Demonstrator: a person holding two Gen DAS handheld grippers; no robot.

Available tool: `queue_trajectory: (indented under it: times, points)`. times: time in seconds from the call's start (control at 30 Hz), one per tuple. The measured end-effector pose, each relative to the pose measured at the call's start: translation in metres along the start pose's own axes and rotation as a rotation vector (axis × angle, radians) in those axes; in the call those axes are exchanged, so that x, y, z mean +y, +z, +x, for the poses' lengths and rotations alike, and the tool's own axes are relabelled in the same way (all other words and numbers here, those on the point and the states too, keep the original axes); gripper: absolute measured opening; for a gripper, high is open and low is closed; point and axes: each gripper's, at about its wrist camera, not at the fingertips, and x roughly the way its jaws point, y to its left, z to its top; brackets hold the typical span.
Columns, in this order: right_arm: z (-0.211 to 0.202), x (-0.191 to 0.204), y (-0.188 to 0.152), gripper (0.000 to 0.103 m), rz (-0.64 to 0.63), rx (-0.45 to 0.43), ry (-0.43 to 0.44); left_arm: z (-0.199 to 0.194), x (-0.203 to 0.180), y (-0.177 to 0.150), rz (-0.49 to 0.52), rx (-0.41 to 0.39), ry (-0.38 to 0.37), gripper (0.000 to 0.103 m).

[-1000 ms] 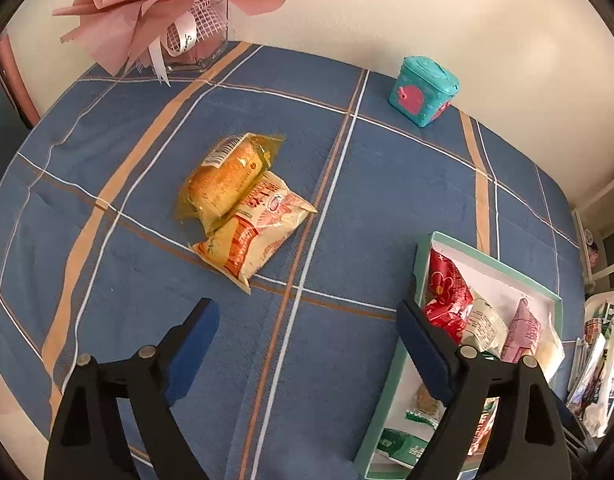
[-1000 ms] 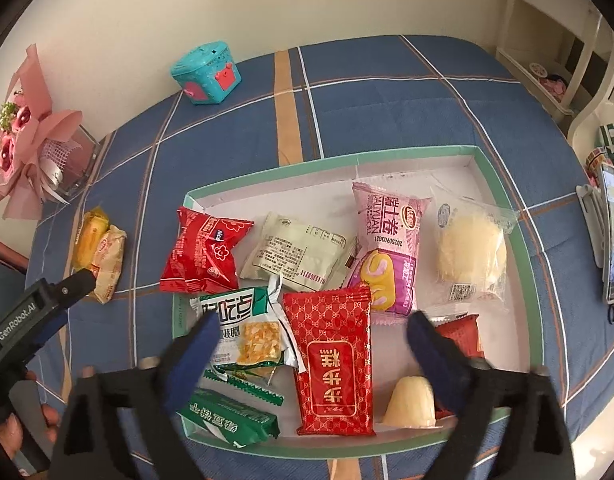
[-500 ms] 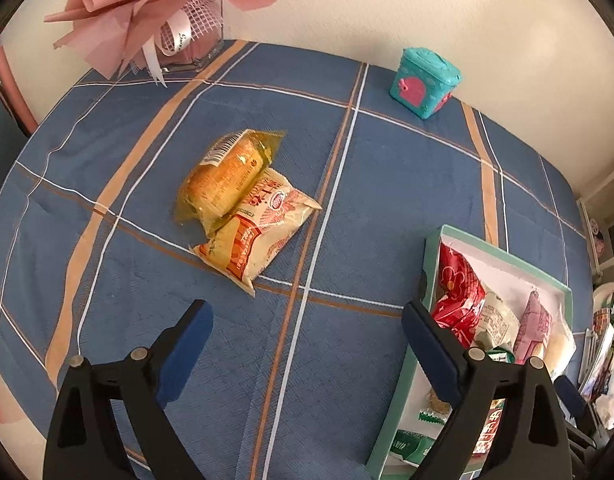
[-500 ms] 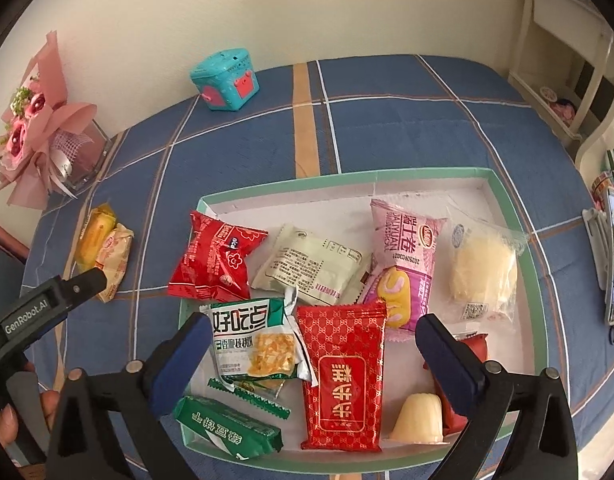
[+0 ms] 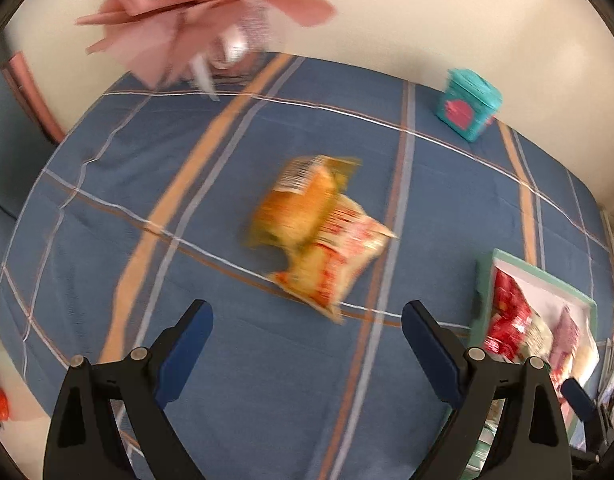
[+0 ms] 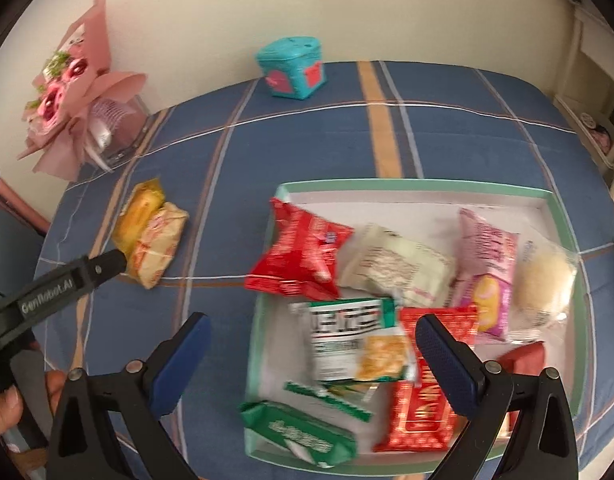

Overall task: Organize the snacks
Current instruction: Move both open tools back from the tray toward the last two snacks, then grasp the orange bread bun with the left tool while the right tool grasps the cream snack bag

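Note:
Two snack packets lie together on the blue plaid tablecloth: a yellow bread packet (image 5: 303, 196) (image 6: 141, 210) and an orange-and-white packet (image 5: 335, 260) (image 6: 157, 248) overlapping it. My left gripper (image 5: 307, 336) hangs open just short of them, nothing between its fingers; one finger (image 6: 103, 266) shows in the right wrist view. A green-rimmed white tray (image 6: 407, 186) (image 5: 485, 280) holds several snacks, among them a red packet (image 6: 303, 256) and a green-and-white packet (image 6: 355, 338). My right gripper (image 6: 313, 344) is open over the tray's left edge, holding nothing.
A pink bouquet (image 5: 199, 20) (image 6: 75, 96) stands at the table's far left corner by the wall. A teal box (image 5: 469, 106) (image 6: 293, 68) sits at the back edge. White furniture (image 6: 587, 80) stands to the right of the table.
Both grippers have swung left. The two loose packets now sit centred ahead of the left gripper, and the tray has slid right in both views. Both stay open.

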Motion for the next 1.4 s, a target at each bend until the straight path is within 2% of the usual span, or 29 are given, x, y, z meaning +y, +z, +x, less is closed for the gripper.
queue_trajectory:
  times: [0.2, 0.5, 0.77, 0.93, 1.4]
  points:
    - [0.007, 0.025, -0.003, 0.103, -0.033, 0.018, 0.012, 0.000, 0.039, 0.007, -0.073, -0.007, 0.020, 0.095]
    - [0.018, 0.058, -0.007, 0.103, -0.069, 0.028, 0.043, 0.006, 0.068, 0.012, -0.119, -0.001, 0.016, 0.095]
    - [0.027, 0.084, 0.003, 0.103, -0.095, 0.011, 0.087, 0.018, 0.071, 0.021, -0.126, 0.015, -0.032, 0.095]
    - [0.040, 0.095, 0.015, 0.103, -0.068, 0.012, 0.134, 0.028, 0.066, 0.033, -0.111, 0.022, -0.057, 0.095]
    - [0.099, 0.120, 0.042, 0.103, -0.063, 0.046, 0.132, 0.060, 0.068, 0.054, -0.130, 0.030, -0.092, 0.096]
